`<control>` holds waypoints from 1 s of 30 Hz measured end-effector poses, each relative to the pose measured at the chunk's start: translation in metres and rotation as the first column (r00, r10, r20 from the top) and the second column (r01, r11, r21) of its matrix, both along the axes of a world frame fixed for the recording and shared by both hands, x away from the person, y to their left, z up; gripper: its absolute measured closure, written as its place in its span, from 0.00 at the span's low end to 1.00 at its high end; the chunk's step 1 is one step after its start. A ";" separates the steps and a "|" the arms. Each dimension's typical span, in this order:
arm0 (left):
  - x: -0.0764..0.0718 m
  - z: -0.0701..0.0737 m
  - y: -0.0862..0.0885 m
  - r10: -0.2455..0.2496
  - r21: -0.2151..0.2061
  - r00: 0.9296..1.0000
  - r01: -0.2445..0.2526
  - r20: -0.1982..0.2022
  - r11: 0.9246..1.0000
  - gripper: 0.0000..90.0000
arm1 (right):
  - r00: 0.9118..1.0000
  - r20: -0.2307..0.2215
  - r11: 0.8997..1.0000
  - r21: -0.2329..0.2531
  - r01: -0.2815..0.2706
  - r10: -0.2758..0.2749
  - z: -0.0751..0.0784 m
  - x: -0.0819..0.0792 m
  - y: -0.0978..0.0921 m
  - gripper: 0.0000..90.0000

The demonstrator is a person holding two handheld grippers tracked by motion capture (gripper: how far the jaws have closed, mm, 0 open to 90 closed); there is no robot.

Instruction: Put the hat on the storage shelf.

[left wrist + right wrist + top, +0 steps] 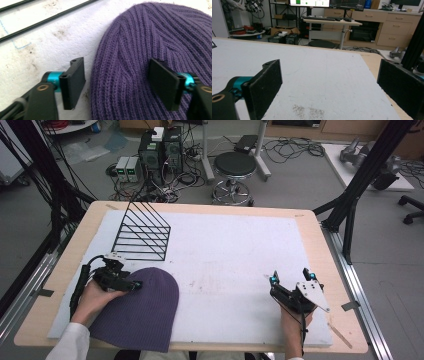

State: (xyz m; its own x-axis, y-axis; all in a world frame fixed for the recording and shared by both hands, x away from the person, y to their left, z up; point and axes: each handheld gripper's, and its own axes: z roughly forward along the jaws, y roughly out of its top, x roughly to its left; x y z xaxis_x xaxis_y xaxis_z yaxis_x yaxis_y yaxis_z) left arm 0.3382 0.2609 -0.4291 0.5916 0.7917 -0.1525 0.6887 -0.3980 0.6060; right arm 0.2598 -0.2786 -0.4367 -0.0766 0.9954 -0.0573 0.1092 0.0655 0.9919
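At the lower left of the high view, the purple hat (137, 312) lies flat on the white mat (225, 255), unlifted, the left gripper (131, 284) straddling its edge wide-jawed, while the right gripper (291, 278) waits wide and empty at lower right.

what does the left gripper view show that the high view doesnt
Left gripper view alone: the hat's ribbed knit up close, and the left gripper open with one jaw on the white mat and the other over the knit. High view alone: the whole wire rack, the right gripper open over bare mat, the stool and the floor cables. Both share the purple hat, the mat, the rack's wires and the left gripper.
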 end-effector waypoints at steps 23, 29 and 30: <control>-0.009 0.001 0.005 -0.031 -0.104 0.999 0.029 -0.019 0.994 0.87 | 1.000 0.006 1.000 0.001 -0.004 0.004 0.000 0.000 -0.002 0.06; -0.014 0.002 0.005 -0.054 -0.080 0.998 0.057 0.042 0.995 0.87 | 1.000 0.006 1.000 0.007 -0.004 0.004 0.000 0.000 -0.002 0.06; -0.014 0.002 0.005 -0.057 -0.078 0.997 0.062 0.054 0.995 0.87 | 1.000 0.005 1.000 0.007 -0.005 0.005 0.000 0.000 -0.002 0.06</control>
